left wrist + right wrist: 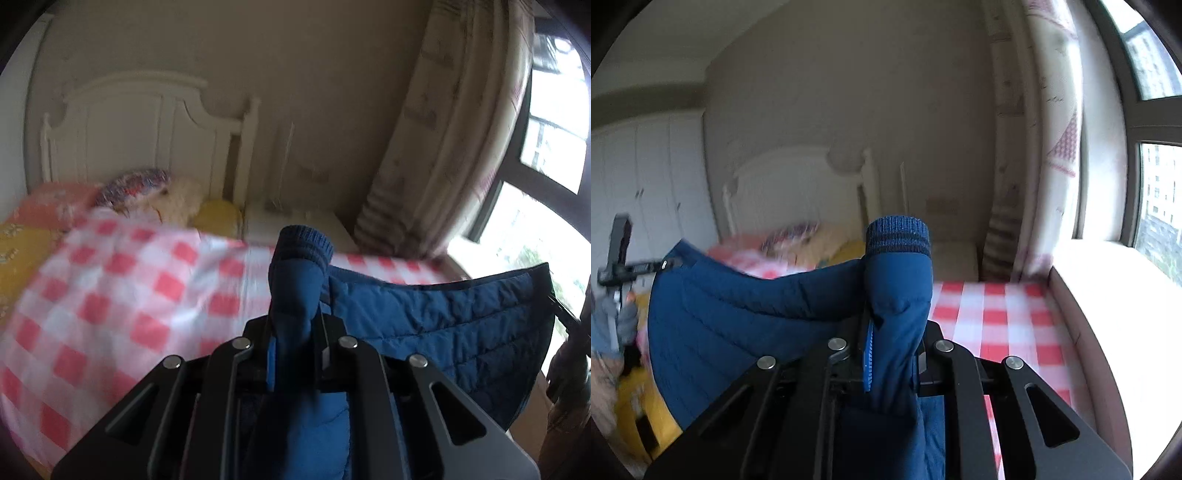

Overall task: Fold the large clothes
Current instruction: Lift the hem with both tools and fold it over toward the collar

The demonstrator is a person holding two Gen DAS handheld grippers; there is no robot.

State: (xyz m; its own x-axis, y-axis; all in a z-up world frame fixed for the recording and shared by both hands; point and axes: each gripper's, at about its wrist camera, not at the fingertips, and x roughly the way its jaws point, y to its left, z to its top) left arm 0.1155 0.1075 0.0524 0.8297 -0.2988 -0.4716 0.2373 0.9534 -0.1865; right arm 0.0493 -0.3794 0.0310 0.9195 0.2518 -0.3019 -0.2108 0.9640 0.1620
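A blue quilted jacket (461,332) hangs stretched in the air between my two grippers, above a bed with a red-and-white checked cover (110,295). My left gripper (295,347) is shut on one sleeve, whose ribbed cuff (304,245) sticks up past the fingers. My right gripper (894,354) is shut on the other sleeve, with its ribbed cuff (898,236) upright above the jaws. The jacket body (738,325) spreads to the left in the right wrist view. The left gripper's handle (618,254) shows at the far left there.
A white headboard (147,129) and several pillows (147,188) are at the bed's far end. A nightstand (295,221), a curtain (461,129) and a window (1156,184) with a sill (1108,295) lie to the right. White wardrobes (646,177) stand at left.
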